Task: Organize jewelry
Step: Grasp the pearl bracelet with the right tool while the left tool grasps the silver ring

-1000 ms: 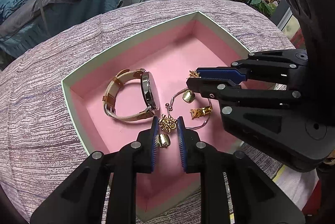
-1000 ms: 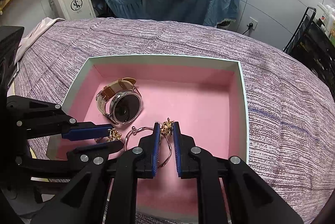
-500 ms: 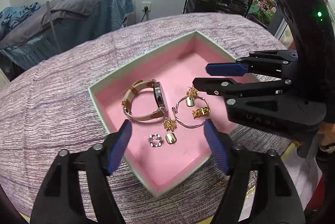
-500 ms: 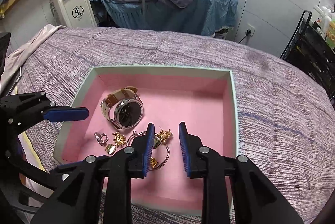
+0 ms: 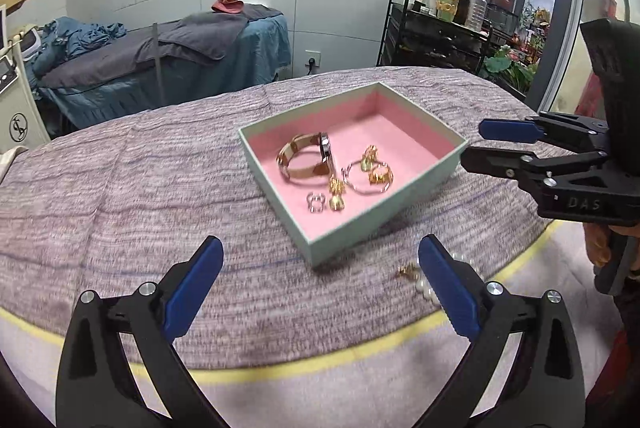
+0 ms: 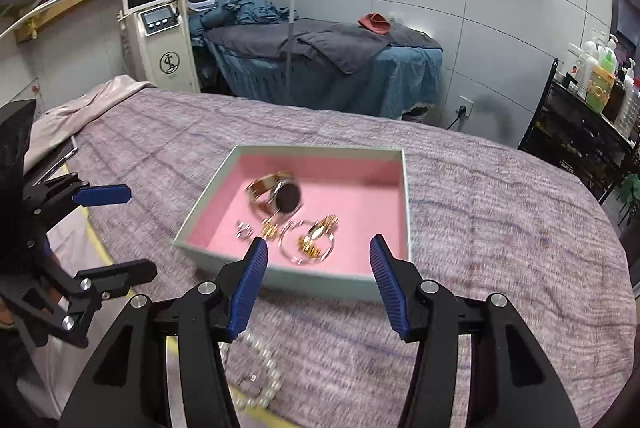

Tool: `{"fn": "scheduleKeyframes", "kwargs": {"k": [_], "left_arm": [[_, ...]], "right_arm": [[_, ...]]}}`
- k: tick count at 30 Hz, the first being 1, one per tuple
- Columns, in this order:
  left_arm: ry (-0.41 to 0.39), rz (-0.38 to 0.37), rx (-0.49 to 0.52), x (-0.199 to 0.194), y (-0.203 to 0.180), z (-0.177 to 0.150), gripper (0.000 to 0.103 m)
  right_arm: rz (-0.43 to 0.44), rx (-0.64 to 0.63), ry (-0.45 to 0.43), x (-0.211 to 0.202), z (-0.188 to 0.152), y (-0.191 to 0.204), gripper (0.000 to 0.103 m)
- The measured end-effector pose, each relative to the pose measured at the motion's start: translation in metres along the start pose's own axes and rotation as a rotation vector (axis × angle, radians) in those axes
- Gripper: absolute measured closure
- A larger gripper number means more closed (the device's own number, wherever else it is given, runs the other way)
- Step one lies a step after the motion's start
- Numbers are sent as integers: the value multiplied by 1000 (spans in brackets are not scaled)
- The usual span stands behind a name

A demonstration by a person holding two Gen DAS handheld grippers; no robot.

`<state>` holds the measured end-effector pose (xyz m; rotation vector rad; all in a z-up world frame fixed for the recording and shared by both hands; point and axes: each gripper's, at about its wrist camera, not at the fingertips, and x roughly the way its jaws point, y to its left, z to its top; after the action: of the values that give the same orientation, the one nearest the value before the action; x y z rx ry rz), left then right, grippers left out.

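Beyond both spread tongs, jewelry box.

left tool: opened, withdrawn from box | right tool: opened, withdrawn

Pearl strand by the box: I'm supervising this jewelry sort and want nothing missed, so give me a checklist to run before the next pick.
1. Left gripper open and empty: ok.
2. Right gripper open and empty: ok.
3. Both grippers clear of the box: ok; both hang outside it.
4. Watch, hoop bracelet, silver ring and gold charms inside the box: ok.
5. All jewelry boxed: not ok; the pearl strand and a gold earring lie on the purple cloth at the near edge.
6. Whole pearl strand visible: cannot tell; the left gripper's finger hides part, and the right view is blurred.
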<state>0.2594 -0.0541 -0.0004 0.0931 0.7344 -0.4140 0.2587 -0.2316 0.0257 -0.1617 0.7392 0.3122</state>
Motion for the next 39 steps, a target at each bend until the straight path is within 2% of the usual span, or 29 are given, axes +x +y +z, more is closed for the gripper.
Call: {"fn": "scheduleKeyframes", "kwargs": {"k": [5,12,15,22,25,27,32,36,39], "left_arm": [[-1,-2,-19,-14,-7,-25,6],[19,-4,-75,-16,-14,-52,6],[32,18,-51,-15,-21,-61,6],[63,-6,-39,-8,-32,-72,6],[69,-18,-30,-7,-36,-74,6],[72,-26,-27,-6,-38,-75,6],[81,-45,-24,-1,-45,-75,6],[85,-61,-10,2,-51,-75,6],[91,-76,0,6,-56,-74,6]], "right_arm": [[3,-22,27,-10,-31,12,51],[44,-13,132,7,-59,15,51],[55,-8,159,14,-62,16,51],[70,-51,215,37,-58,30,51],[64,-100,258,50,-62,41,57],[42,-143,245,51,-63,47,59],[67,-179,239,50,-64,55,91],[55,-210,221,45,-64,60,94],[58,-155,165,30,-58,51,94]]}}
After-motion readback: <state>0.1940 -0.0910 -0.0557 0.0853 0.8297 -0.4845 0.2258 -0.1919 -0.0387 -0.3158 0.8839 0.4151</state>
